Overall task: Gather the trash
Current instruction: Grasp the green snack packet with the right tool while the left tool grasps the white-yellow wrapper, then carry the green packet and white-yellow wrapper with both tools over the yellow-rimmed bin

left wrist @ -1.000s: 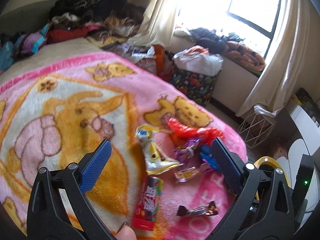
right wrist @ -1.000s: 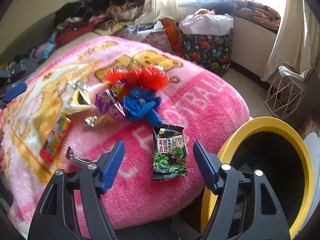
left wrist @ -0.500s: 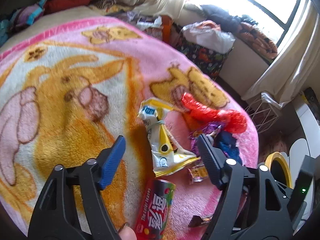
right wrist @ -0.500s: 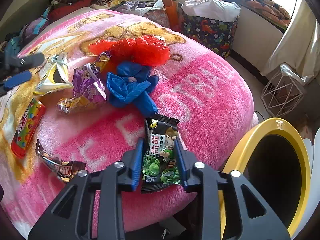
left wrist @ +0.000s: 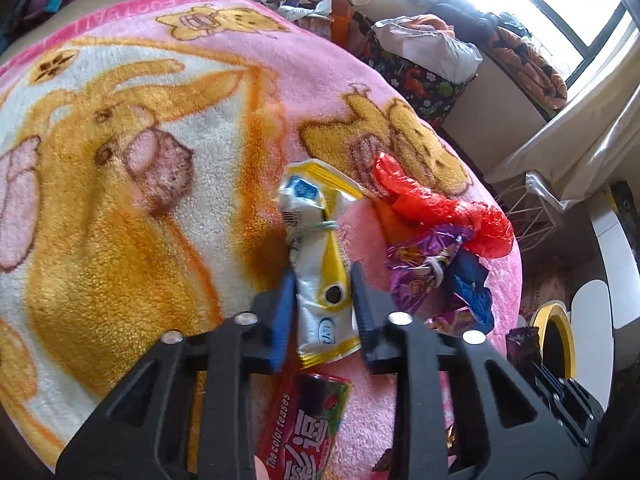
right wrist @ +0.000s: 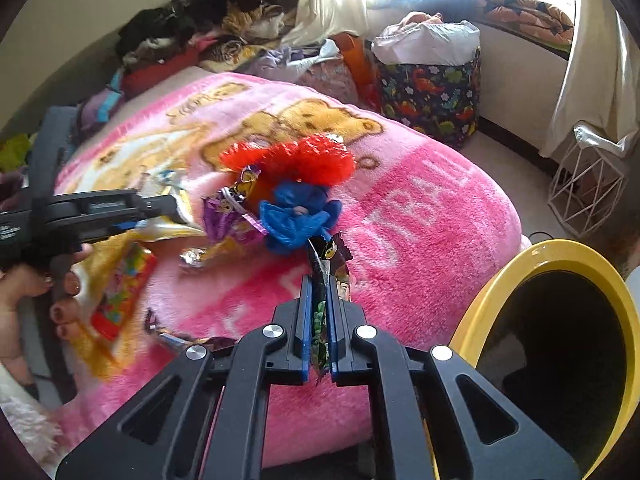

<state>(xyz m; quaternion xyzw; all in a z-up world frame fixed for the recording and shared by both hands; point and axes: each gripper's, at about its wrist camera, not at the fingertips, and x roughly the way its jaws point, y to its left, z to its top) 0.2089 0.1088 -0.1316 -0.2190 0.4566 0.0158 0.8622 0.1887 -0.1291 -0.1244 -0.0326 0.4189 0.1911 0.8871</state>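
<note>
My left gripper [left wrist: 322, 280] is closed around a white and yellow snack bag [left wrist: 320, 256] lying on the pink blanket [left wrist: 120, 160]; it also shows in the right wrist view [right wrist: 160, 206]. My right gripper [right wrist: 319, 292] is shut on a green pea snack packet [right wrist: 326, 276] and holds it lifted off the blanket [right wrist: 420, 220], beside the yellow-rimmed bin [right wrist: 560, 344]. A red plastic bag [left wrist: 440, 208], a purple wrapper [left wrist: 424, 264], a blue bag [left wrist: 468, 284] and a red candy packet [left wrist: 304, 428] lie close by.
A dark candy wrapper [right wrist: 172, 336] lies near the blanket's front edge. A white wire basket [right wrist: 588, 184] and a dinosaur-print bag [right wrist: 432, 96] stand on the floor beyond the bed. Clothes [right wrist: 208, 20] are piled at the back.
My left gripper moved forward and closed on the white and yellow bag. My right gripper shut tight on the green packet and lifted it off the blanket.
</note>
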